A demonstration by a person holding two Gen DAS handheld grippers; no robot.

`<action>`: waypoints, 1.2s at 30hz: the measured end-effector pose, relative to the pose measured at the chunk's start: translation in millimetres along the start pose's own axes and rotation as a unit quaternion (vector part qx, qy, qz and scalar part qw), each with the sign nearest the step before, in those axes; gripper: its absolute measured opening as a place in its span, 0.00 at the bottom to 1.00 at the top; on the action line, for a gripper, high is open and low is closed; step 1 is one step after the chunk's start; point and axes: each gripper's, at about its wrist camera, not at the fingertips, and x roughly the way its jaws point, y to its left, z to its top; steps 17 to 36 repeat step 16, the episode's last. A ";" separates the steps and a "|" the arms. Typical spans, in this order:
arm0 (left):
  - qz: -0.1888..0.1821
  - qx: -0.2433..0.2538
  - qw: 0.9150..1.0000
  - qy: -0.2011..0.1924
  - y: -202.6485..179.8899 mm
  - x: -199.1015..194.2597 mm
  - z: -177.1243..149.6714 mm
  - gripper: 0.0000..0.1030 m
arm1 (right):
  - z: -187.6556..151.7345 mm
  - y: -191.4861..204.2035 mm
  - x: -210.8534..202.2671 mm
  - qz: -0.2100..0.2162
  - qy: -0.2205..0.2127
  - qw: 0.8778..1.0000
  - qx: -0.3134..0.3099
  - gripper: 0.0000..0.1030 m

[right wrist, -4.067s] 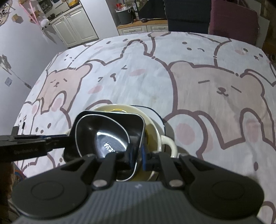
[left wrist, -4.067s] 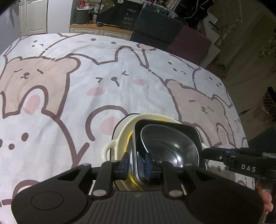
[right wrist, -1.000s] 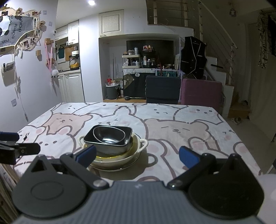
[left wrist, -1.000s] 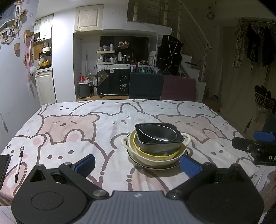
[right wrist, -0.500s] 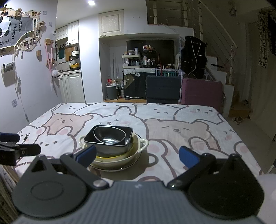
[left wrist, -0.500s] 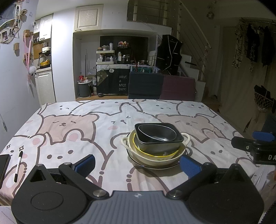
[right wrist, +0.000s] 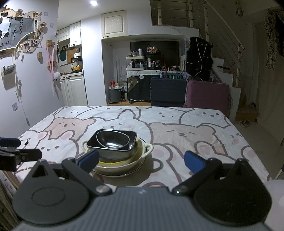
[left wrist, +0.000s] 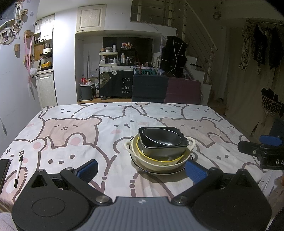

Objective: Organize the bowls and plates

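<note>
Bowls stacked on plate — tongs apparently spread, empty.

Dim indoor lighting from one ceiling downlight; soft shadow beside stacked dishes; right side murky; strong fisheye curvature, dark vignetted corners; focus sharp.

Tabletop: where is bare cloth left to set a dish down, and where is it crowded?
Free: the far half of the tablecloth behind the nested stack, and the stretch between the stack and the pen. Also right of the stack. Crowded: the near edge, around both open grippers.
</note>
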 end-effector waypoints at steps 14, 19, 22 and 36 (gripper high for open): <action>0.002 0.000 1.000 0.002 0.1 1.2 -1.6 1.00 | -0.5 1.4 0.3 0.000 0.001 1.000 0.000 1.00; 0.001 0.000 1.000 0.002 -0.4 1.2 -2.3 1.00 | -0.6 2.2 0.4 0.000 0.001 1.000 0.000 1.00; 0.001 0.000 1.000 0.002 -0.4 1.2 -2.3 1.00 | -0.6 2.2 0.4 0.000 0.001 1.000 0.000 1.00; 0.001 0.000 1.000 0.002 -0.4 1.2 -2.3 1.00 | -0.6 2.2 0.4 0.000 0.001 1.000 0.000 1.00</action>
